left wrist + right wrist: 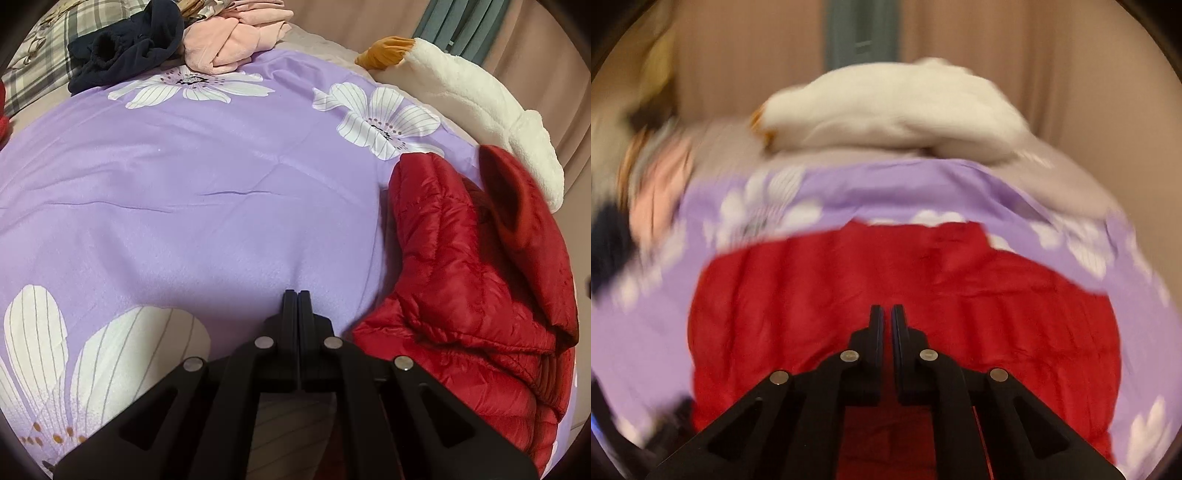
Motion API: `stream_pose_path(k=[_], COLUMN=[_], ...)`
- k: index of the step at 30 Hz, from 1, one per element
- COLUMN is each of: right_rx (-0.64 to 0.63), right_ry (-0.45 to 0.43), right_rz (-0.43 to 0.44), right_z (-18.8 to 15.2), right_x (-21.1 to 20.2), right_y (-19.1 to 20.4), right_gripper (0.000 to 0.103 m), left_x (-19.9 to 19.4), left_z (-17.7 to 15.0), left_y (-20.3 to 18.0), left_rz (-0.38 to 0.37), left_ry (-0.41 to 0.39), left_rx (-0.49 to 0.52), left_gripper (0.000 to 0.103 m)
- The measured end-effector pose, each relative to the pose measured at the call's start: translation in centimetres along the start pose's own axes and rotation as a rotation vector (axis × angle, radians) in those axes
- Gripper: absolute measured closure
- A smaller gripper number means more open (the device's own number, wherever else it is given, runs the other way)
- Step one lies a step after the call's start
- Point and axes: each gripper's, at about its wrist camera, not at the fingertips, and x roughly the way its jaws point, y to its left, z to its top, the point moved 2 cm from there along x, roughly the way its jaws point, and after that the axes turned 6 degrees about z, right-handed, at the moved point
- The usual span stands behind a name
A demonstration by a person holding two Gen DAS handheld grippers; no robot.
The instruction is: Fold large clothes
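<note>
Your left wrist camera looks steeply down along its gripper from close above the purple floral bedspread, with the red quilted jacket to its right. Your right wrist camera, blurred, looks down from directly over that jacket. Both views share the jacket, the bedspread and the white plush toy beyond the jacket.

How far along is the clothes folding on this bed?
The red puffer jacket looks folded into a compact bundle on the purple blanket. Nothing is in hand: the left gripper and right gripper are shut and empty. The navy garment and pink garment remain heaped.
</note>
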Motion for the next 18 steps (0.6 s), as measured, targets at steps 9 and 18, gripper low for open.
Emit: stream_pose_path(k=[9,18], right_rx=[0.174,-0.409], right_ry=[-0.022,0.000], right_rz=[-0.091,0.061], right_z=[-1.1,-0.7], right_x=[-5.1,-2.5], right_y=[-11.3,3.5], right_gripper=[0.097,0.010], left_x=[-0.2,-0.4], left_z=[-0.1,-0.8], left_y=[-0.8,-3.8], left_rz=[0.027,-0.137], left_ry=[-0.008,0.064], left_rx=[0.059,0.208], left_gripper=[0.096,0.055])
